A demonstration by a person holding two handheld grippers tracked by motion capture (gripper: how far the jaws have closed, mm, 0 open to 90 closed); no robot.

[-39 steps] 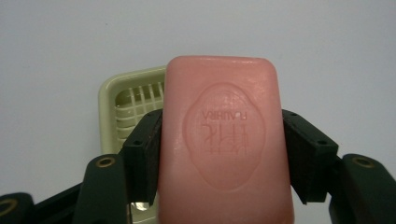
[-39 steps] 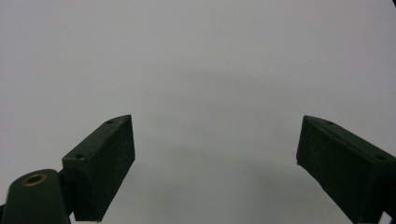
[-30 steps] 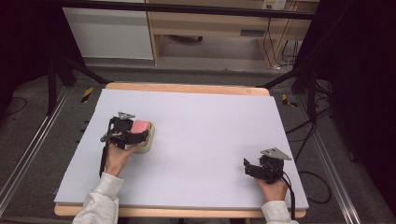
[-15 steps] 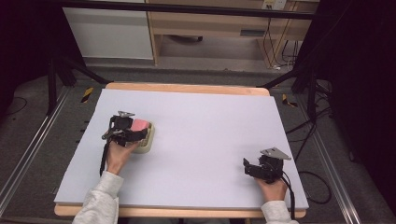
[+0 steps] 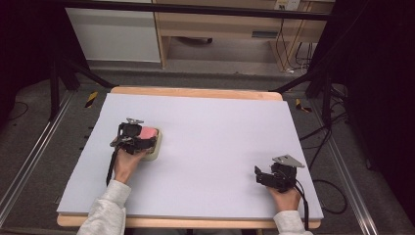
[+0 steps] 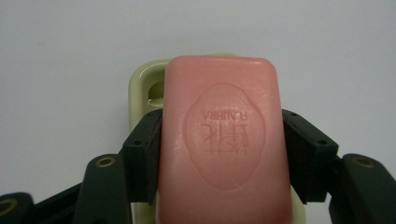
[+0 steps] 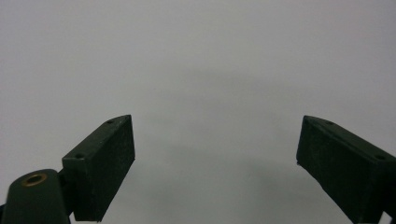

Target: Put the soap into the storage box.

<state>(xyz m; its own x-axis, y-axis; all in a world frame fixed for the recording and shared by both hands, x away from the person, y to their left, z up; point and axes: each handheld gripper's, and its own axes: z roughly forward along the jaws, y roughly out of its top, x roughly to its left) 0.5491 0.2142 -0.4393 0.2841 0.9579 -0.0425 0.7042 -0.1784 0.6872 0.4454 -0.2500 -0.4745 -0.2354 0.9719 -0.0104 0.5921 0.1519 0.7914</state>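
Left gripper point(image 5: 142, 139) sits at roughly 9 o'clock on the pale lilac table sheet point(image 5: 210, 142), its two black jaws clamped on the long sides of the pink rectangular bar of soap point(image 6: 224, 140). Embossed lettering on the soap faces the camera in the left gripper view. Directly beneath the bar lies the cream plastic soap dish point(image 6: 144, 86), whose rim projects at 11 o'clock past the bar's far corner. Contact between soap and dish cannot be confirmed.

Right gripper point(image 5: 266, 176) rests at about 5 o'clock on the sheet, well apart from the dish, jaws spread wide with nothing between them.

Status, as judged: the soap is gripped and aligned over the dish. Outstanding: whether the bar is being seated or lifted cannot be told.
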